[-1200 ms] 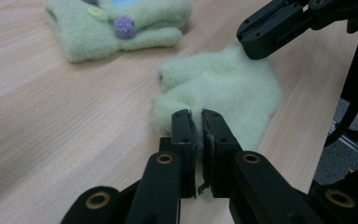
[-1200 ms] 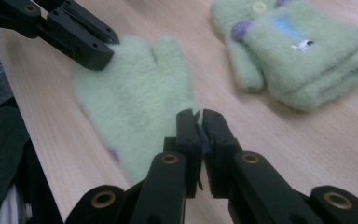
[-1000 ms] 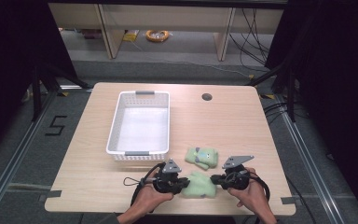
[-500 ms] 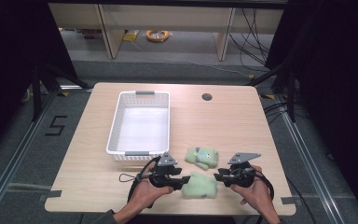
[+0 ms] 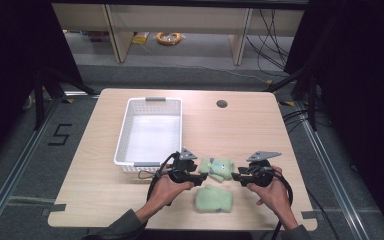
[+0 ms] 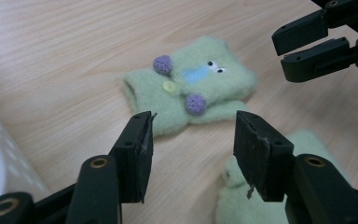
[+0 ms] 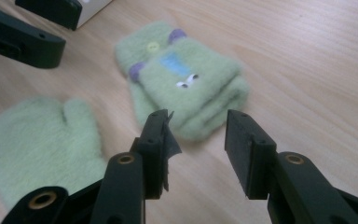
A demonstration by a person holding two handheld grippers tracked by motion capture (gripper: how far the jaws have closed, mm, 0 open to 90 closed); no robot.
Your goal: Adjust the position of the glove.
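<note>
Two green mittens on the worktop (image 5: 105, 190), one white basket (image 5: 130, 161) at left. Decorated mitten (image 5: 216, 168) lies between the left hand-held gripper (image 5: 203, 177) and right hand-held gripper (image 5: 234, 176), both spread, empty. Plain mitten (image 5: 213, 199) sits just nearer the person. Gripper views show eyes, button, purple pompoms; the plain mitten's thumb (image 7: 74, 109) points toward the decorated one.

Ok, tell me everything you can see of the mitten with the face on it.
The face mitten is pale green and fuzzy, like knitted fleece. It has a light blue patch, two small eyes, two purple pompoms and a yellow button. It lies flat on the table, its flap seemingly folded over the body. It sits between the left gripper and the right gripper; both are open and neither touches it. The plain mitten lies close beside it; contact is unclear.
</note>
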